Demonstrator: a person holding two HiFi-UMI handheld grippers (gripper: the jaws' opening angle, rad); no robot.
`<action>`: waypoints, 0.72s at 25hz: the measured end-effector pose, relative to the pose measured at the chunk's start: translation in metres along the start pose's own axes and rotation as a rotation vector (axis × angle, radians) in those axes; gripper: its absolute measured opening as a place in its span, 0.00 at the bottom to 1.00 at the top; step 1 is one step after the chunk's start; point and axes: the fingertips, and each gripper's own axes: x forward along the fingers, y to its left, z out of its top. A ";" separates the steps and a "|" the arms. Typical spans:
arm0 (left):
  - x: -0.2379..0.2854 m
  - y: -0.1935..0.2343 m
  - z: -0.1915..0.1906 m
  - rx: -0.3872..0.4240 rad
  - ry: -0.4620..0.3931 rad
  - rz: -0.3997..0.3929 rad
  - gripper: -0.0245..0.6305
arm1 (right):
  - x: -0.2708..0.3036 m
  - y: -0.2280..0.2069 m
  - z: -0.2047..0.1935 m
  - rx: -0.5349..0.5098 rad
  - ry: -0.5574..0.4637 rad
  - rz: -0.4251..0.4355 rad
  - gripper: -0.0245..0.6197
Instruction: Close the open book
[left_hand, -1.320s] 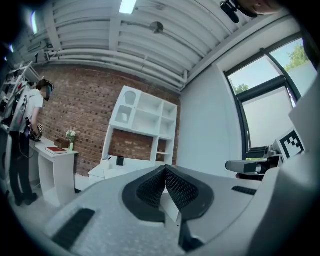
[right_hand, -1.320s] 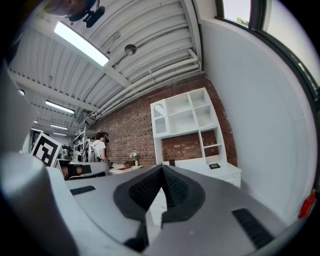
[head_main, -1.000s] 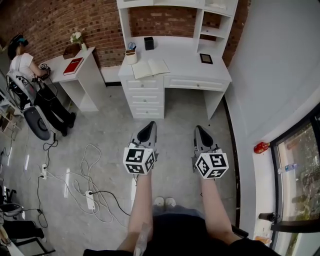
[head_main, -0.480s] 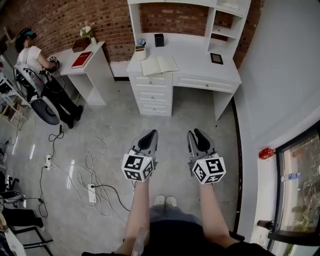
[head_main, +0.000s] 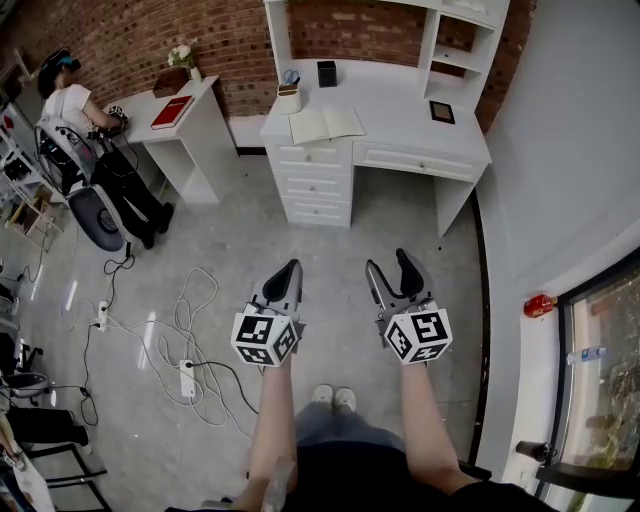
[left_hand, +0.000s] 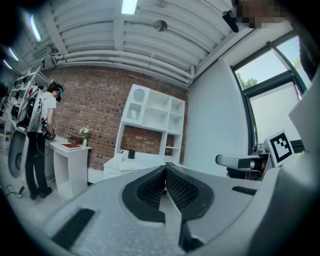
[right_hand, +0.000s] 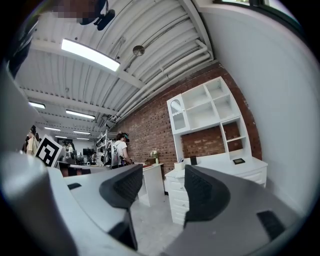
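Observation:
An open book (head_main: 327, 124) lies flat on the white desk (head_main: 400, 125) against the brick wall, far ahead of both grippers. My left gripper (head_main: 288, 273) is held level over the grey floor, its jaws shut with nothing between them; its own view shows the pads (left_hand: 165, 184) touching. My right gripper (head_main: 391, 272) is beside it, its jaws opening wide and empty, with a clear gap in the right gripper view (right_hand: 162, 192). Both point toward the desk.
A pen cup (head_main: 288, 100), a black box (head_main: 327, 73) and a small frame (head_main: 441, 111) stand on the desk. A second white table (head_main: 190, 115) with a red book (head_main: 172, 112) stands left, with a person (head_main: 75, 115) at it. Cables and a power strip (head_main: 186, 378) lie on the floor at left.
The right gripper's jaws went from shut to wide open. The desk has slid a little lower and to the right in the head view.

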 end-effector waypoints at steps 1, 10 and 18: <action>-0.001 0.000 0.001 0.001 -0.009 0.002 0.05 | -0.001 0.000 0.001 -0.004 -0.005 0.000 0.41; 0.007 -0.002 0.036 0.023 -0.102 0.004 0.05 | 0.004 -0.008 0.021 -0.052 -0.034 0.011 0.41; 0.035 0.023 0.049 0.026 -0.119 0.004 0.05 | 0.043 -0.016 0.031 -0.084 -0.044 0.034 0.41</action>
